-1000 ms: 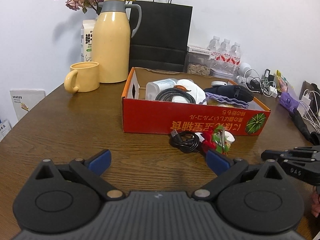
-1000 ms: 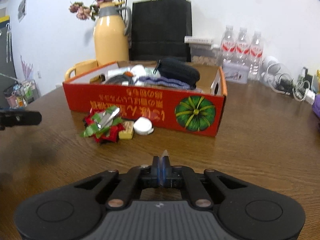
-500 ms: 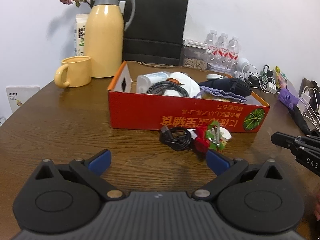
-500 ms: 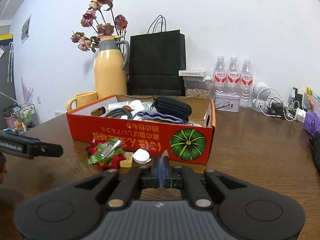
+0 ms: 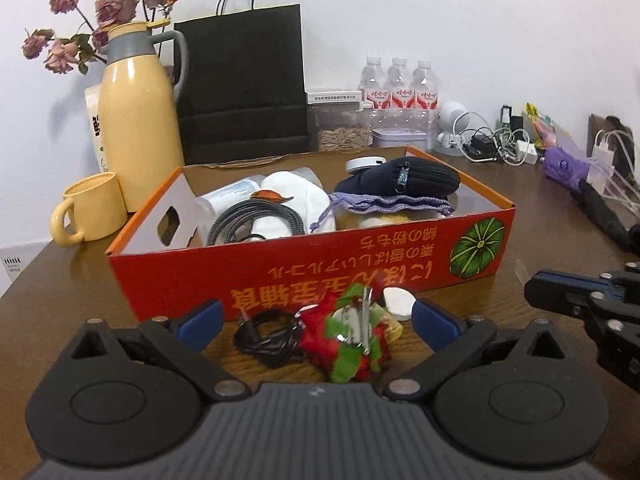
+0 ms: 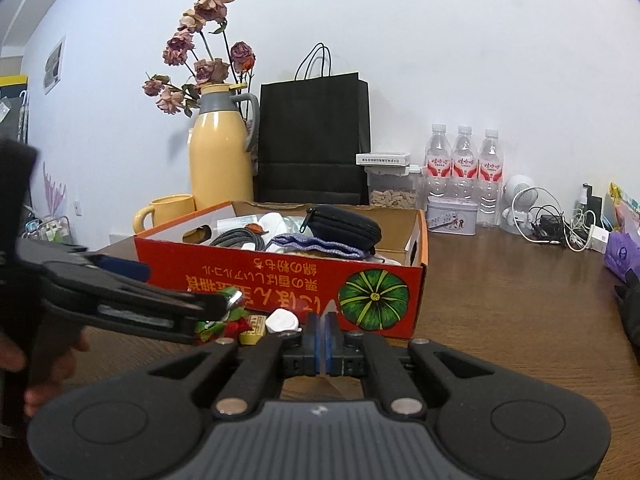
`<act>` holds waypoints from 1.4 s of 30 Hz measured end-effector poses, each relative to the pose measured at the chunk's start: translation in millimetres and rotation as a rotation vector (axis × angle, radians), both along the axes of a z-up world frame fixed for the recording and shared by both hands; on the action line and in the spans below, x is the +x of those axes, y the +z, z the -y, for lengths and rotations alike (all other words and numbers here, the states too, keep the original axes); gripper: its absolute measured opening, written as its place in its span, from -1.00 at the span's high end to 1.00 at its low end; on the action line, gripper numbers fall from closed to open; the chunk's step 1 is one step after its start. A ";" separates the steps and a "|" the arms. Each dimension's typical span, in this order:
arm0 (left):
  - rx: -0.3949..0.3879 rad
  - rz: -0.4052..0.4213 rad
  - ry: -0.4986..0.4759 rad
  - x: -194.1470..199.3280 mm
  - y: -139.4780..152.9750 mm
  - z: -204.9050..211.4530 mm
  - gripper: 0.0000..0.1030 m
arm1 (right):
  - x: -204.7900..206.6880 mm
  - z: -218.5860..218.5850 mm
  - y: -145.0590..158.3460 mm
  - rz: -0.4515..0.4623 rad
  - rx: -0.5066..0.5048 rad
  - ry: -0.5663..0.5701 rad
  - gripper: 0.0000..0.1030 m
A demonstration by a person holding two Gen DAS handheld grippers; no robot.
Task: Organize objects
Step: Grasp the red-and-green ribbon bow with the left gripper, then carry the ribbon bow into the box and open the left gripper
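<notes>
Left wrist view, left tongs (image 5: 316, 320) spread wide, red-green bow (image 5: 348, 340) and black cable (image 5: 268, 336) lying between the tips on the surface (image 5: 80, 280), before the red box (image 5: 312, 272), right wrist view, right tongs (image 6: 325, 334) pressed together, empty, white disc (image 6: 283, 320) just beyond, left.

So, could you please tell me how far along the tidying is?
Done: the red box already holds a pouch and cable. In hand: nothing; the open left tool brackets the red-green ornament. Left: that ornament, the black cord and the white disc.
</notes>
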State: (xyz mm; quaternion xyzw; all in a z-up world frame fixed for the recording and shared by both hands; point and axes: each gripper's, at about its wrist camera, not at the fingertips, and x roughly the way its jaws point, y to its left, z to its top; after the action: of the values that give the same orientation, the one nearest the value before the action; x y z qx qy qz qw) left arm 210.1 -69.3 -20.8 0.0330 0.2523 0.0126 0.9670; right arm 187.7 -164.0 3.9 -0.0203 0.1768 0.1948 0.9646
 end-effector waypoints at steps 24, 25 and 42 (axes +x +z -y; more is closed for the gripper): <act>-0.128 0.086 -0.022 -20.7 15.4 -14.1 0.31 | 0.9 -4.7 2.0 0.006 0.010 0.014 0.97; -0.131 0.095 -0.023 -21.1 19.2 -15.4 0.31 | 1.6 -6.2 4.5 0.011 0.012 0.016 0.97; -0.176 0.224 -0.024 29.8 80.1 -40.5 0.31 | 72.9 -39.5 80.9 0.167 0.053 0.030 0.97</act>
State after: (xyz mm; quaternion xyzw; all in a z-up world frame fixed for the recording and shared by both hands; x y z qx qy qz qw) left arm 239.9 -28.7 59.3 -0.0507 0.1423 -0.0175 0.9884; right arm 260.7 -124.5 84.8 -0.0134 0.0904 0.2115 0.9731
